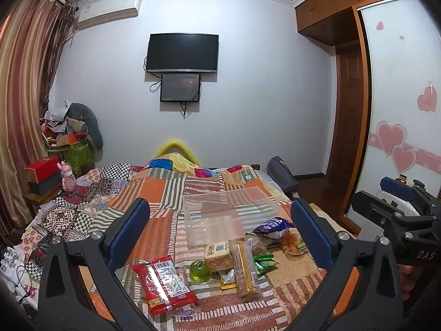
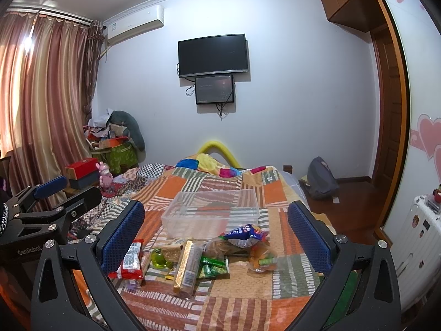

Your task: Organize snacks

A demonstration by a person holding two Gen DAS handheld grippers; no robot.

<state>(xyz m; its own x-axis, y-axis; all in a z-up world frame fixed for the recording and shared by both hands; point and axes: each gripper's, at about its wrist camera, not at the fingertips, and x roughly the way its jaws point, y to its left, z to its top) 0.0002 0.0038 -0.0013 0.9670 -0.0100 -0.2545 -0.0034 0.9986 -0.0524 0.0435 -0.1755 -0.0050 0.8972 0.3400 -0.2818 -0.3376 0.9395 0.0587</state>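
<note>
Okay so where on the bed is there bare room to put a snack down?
Inside the clear plastic bin, and on the quilt nearer than the snack pile. Crowded between the red packet and the orange bag, just before the bin.

A home bedroom. The bed [image 1: 171, 193], under a patchwork quilt, fills the middle; on the wall beyond its foot hangs a dark television [image 1: 182, 53], an air conditioner [image 1: 109, 9] up to its left. Striped curtains [image 1: 24, 88] hang left of the bed, a heart-patterned wardrobe [image 1: 399, 104] stands right.
</note>
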